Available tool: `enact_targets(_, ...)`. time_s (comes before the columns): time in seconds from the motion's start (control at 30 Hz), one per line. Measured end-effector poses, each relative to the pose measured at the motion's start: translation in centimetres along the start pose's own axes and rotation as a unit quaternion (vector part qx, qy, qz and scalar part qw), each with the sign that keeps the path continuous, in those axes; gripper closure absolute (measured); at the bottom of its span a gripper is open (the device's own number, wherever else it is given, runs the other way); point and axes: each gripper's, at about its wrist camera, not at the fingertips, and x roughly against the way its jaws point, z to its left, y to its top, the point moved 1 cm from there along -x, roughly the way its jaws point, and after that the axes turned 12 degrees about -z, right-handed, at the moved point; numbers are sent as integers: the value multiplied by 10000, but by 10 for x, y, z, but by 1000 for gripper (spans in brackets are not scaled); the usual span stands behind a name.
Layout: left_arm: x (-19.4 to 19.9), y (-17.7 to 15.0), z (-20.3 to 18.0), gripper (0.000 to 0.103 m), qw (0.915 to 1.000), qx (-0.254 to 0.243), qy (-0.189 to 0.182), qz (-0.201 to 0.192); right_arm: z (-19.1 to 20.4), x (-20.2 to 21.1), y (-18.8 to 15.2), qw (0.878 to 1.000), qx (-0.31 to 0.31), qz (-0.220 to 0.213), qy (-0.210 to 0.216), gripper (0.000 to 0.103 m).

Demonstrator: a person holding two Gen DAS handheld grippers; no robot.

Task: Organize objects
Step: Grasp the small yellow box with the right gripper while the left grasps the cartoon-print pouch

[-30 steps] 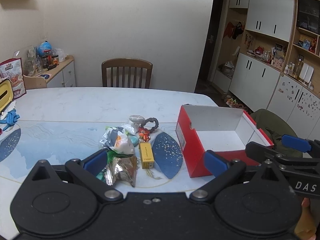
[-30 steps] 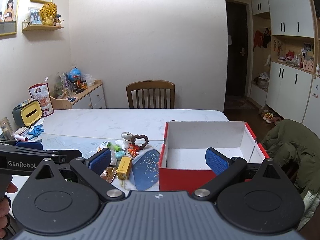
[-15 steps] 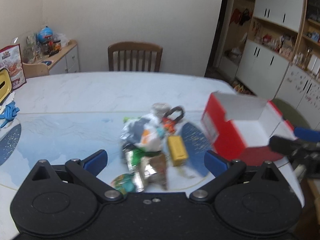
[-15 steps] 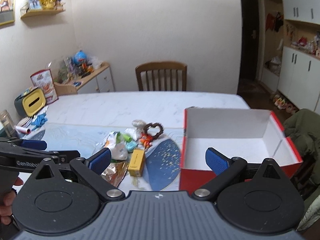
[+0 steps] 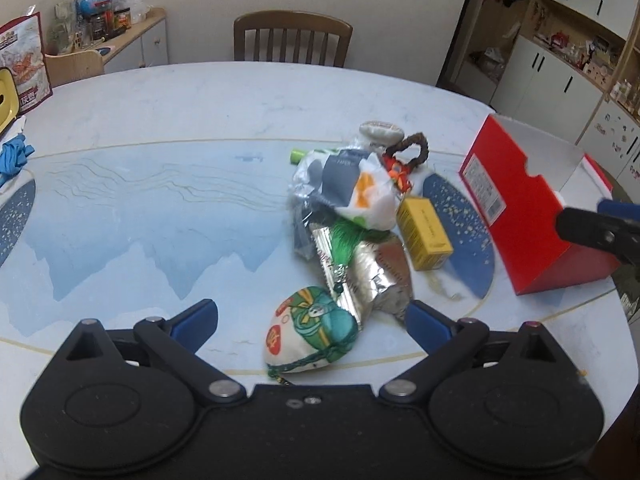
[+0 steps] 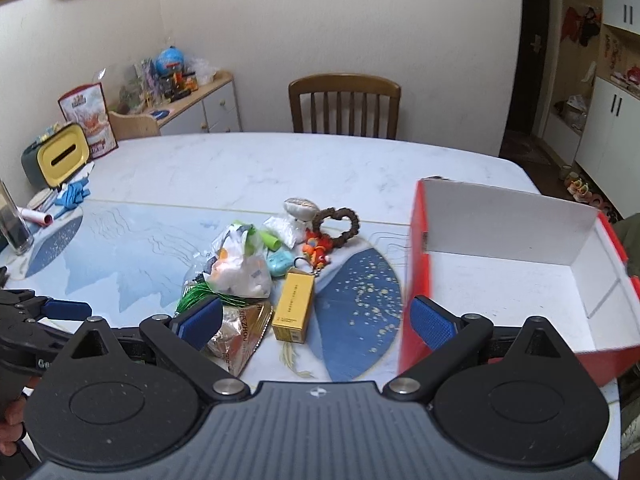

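A heap of small items lies on the table (image 5: 160,128): a printed green pouch (image 5: 310,334), a silver foil packet (image 5: 376,276), a yellow box (image 5: 426,232), a white plastic bag (image 5: 356,192) and a brown heart-shaped ring (image 5: 412,150). My left gripper (image 5: 312,322) is open, its fingers on either side of the pouch without touching it. To the right stands an open red box (image 6: 416,264) with a white, empty inside. My right gripper (image 6: 316,322) is open above the table's near edge, between the yellow box (image 6: 294,304) and the red box.
A wooden chair (image 6: 344,104) stands at the far side of the table. A yellow tissue box (image 6: 60,156), a blue cloth (image 6: 74,194) and a glass (image 6: 12,224) sit at the table's left end. A cluttered sideboard (image 6: 200,100) lines the left wall, cupboards the right.
Both grippers have tipped down and come closer to the table. The left one has moved up to the heap, so the pouch now lies between its fingers. Both stay open.
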Motion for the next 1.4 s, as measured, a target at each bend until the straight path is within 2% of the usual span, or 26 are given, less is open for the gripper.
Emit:
enact_targets(0.3, -20, -5, 4, 12, 9986, -299, -368, 247, 10, -61, -6, 9989, 26, 461, -12, 6)
enact_targets(0.43, -27, -5, 4, 14, 9974, -439, -500, 285, 12, -87, -12, 9974, -44, 721, -18, 11)
enact_targets(0.63, -35, -10, 6, 25, 9953, -516, -729, 363, 10, -122, -19, 9944, -68, 1030, -218, 19)
enact_targets(0.7, -37, -11, 7, 27, 9948, -549, -772, 387, 9, -132, -21, 9931, -106, 1130, -299, 25)
enact_targets(0.77, -39, -12, 8, 30, 9942, -569, -821, 400, 8, -140, -23, 9918, -181, 1217, -335, 36)
enact_targets(0.83, -40, -12, 9, 33, 9936, -591, -869, 426, 8, -145, -25, 9913, -293, 1251, -291, 37)
enact_targets(0.87, -41, -12, 10, 38, 9931, -594, -903, 450, 8, -146, -25, 9911, -329, 1261, -279, 41)
enact_targets(0.93, -42, -12, 12, 40, 9927, -546, -964, 486, 12, -150, -24, 9905, -296, 1321, -256, 45)
enact_targets(1.1, -43, -10, 17, 47, 9920, -508, -1040, 503, 19, -154, -24, 9897, -308, 1383, -215, 47)
enact_targets(1.33, -42, -8, 21, 51, 9913, -494, -1114, 500, 17, -159, -28, 9886, -344, 1431, -321, 72)
enact_targets(1.4, -41, -6, 23, 54, 9913, -484, -1128, 484, 17, -158, -27, 9886, -363, 1421, -350, 73)
